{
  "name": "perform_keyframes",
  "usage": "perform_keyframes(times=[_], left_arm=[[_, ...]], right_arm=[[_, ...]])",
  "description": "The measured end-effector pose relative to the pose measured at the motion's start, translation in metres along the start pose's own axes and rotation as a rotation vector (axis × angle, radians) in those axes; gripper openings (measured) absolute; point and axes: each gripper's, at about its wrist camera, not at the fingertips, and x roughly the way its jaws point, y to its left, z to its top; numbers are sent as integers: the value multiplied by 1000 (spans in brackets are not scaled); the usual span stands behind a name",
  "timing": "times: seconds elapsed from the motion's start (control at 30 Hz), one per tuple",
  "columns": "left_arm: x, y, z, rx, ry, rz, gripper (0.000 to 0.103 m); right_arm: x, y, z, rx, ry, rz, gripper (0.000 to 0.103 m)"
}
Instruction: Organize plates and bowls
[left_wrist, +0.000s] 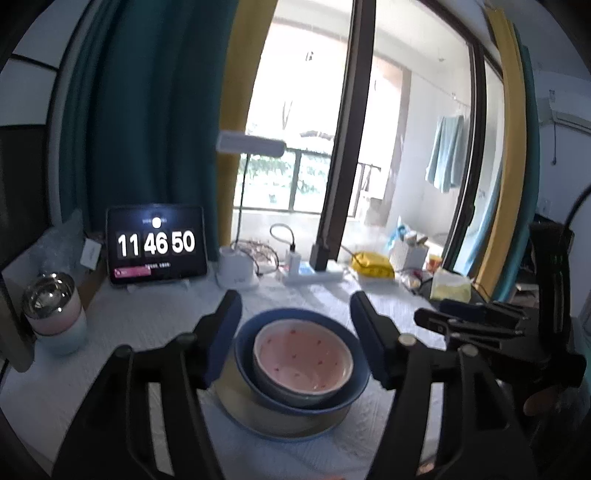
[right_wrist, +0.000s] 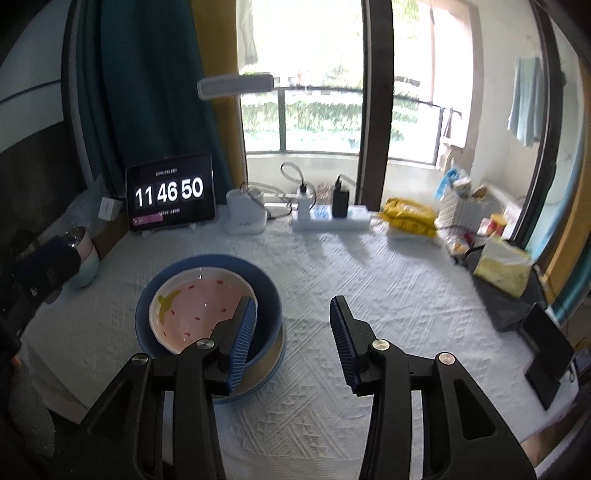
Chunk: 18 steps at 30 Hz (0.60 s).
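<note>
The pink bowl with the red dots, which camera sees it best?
The left wrist view: the pink bowl sits whole between the fingers, nested in the blue bowl. In the right wrist view a gripper finger hides its near edge, though a yellow-green mark inside shows.

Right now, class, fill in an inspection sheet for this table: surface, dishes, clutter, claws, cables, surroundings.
Surface: white textured tablecloth, covering the table.
Job's things: pink speckled bowl nested in blue bowl, both stacked on a plate.
Clutter: tablet clock, metal-lined cup, yellow packet, tissue pack, white basket.
Claws: left claw open, straddling the stack, pads clear; right claw open, nothing between its pads.
Cables: power strip with chargers plugged in and looping leads at the table's back.
Surroundings: teal curtain, balcony window, desk lamp.
</note>
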Motion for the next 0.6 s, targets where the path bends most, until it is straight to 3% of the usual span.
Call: perform_keyframes(times=[0.3, 0.5, 0.53, 0.6], left_arm=[[-23, -11, 14, 25, -71, -11, 86], [-38, -16, 24, 35, -136, 19, 90], [-40, -17, 26, 37, -147, 29, 90], [-44, -17, 29, 39, -167, 41, 90]], right_arm=[[-34, 1, 3, -20, -105, -45, 44], [-60, -1, 5, -32, -198, -74, 45], [-63, -3, 6, -29, -209, -77, 47], [-72, -6, 7, -22, -244, -81, 61]])
